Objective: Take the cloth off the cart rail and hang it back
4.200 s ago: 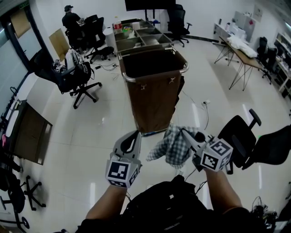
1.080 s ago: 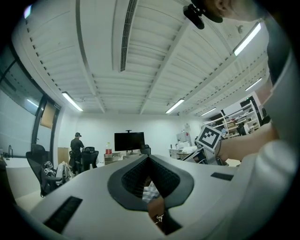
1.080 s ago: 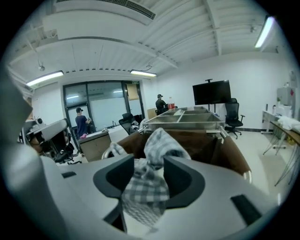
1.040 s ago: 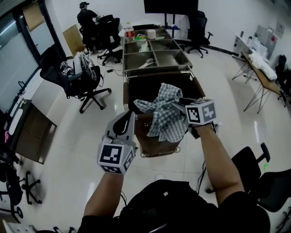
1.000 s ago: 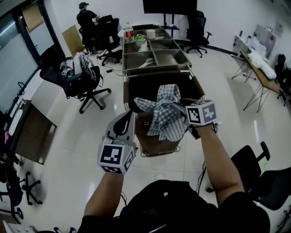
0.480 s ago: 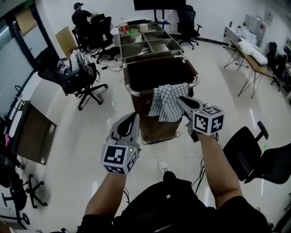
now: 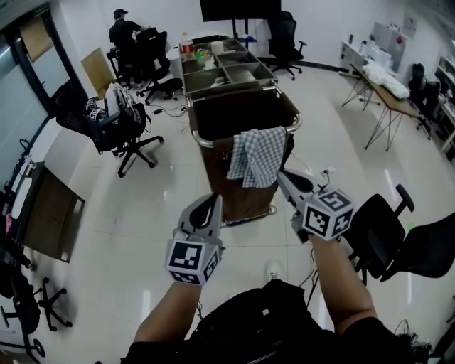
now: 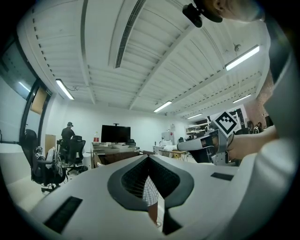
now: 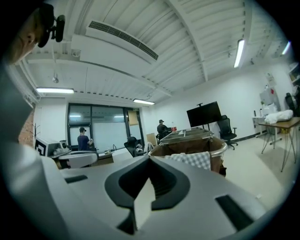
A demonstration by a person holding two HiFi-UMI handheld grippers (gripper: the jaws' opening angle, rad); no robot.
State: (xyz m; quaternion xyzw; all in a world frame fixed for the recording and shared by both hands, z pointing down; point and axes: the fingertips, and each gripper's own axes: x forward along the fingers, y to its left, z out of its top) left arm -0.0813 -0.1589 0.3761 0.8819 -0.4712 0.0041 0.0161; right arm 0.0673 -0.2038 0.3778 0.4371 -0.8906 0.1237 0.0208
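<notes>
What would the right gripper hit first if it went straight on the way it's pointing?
The right gripper, jaws just closed and empty, would probably meet the checked cloth on the cart rail first; depth is unclear.

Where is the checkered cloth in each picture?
Head view: the grey-and-white checked cloth hangs over the brown cart's metal rail, just above the middle.
Left gripper view: only a small checked patch shows, low in the middle.
Right gripper view: just right of centre, on the rail.
Shared landmark: the big black screen.
</notes>
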